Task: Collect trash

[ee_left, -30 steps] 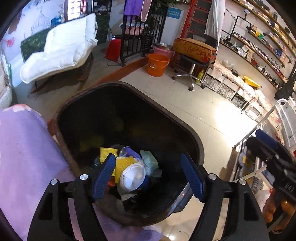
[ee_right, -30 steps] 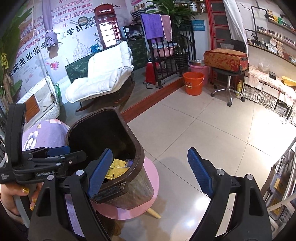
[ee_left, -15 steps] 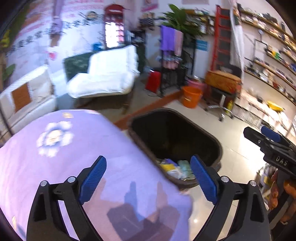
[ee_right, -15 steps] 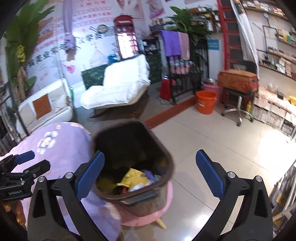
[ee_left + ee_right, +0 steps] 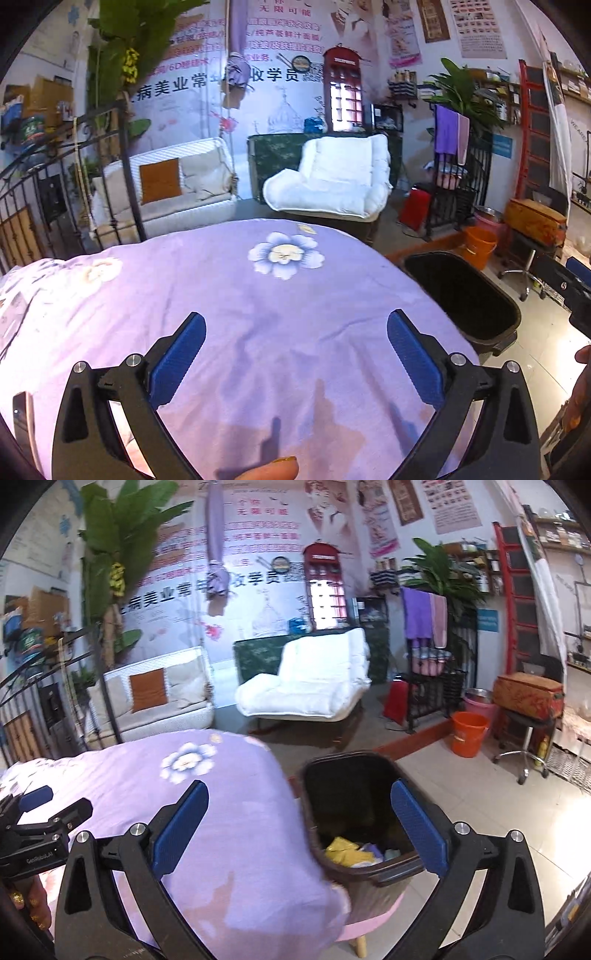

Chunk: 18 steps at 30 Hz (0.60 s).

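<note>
A dark brown trash bin [image 5: 369, 871] stands on a pink stool [image 5: 373, 919] beside a table under a purple flowered cloth [image 5: 280, 314]. Yellow, purple and pale trash [image 5: 349, 851] lies in the bin's bottom. In the left wrist view the bin [image 5: 491, 332] is at the right, its contents hidden. My left gripper [image 5: 295, 350] is open and empty above the cloth; it also shows in the right wrist view [image 5: 33, 812]. My right gripper [image 5: 299, 823] is open and empty, above the table edge and the bin.
A white lounge chair [image 5: 314, 679] and a swing sofa [image 5: 159, 698] stand behind the table. An orange bucket [image 5: 467, 733], a swivel stool [image 5: 524, 734] and a black metal rack [image 5: 432, 686] stand on the tiled floor at the right.
Both grippers have swung left and up, away from the bin. The left one, above the bin's trash a second ago, is now over the purple cloth. Both stayed open.
</note>
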{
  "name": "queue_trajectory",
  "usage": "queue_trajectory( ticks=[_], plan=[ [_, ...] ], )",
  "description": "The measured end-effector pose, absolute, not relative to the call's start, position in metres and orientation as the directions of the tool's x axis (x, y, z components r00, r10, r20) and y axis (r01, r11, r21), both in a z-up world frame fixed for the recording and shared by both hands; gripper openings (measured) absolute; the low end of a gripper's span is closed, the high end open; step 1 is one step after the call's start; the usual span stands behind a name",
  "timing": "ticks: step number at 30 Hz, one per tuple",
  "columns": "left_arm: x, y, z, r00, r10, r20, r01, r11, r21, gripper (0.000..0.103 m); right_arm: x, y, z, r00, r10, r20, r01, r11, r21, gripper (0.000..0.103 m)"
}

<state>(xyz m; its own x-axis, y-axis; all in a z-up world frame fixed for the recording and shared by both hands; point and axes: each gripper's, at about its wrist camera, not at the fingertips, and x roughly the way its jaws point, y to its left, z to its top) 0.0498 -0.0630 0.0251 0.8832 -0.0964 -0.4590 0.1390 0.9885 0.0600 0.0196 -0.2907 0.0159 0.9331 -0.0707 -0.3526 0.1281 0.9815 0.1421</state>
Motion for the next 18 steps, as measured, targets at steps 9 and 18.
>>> queue_trajectory(
  ticks=[9, 18],
  plan=[
    [0.029, -0.034, 0.028, 0.906, -0.069, -0.417, 0.111, 0.991, 0.078, 0.098, -0.002, -0.250, 0.014, 0.942, -0.018, -0.334, 0.066, 0.989, 0.134, 0.098],
    [0.025, -0.027, 0.025, 0.909, -0.073, -0.410, 0.104, 0.993, 0.055, 0.098, -0.010, -0.243, 0.016, 0.946, -0.002, -0.324, 0.047, 0.991, 0.129, 0.098]
  ],
)
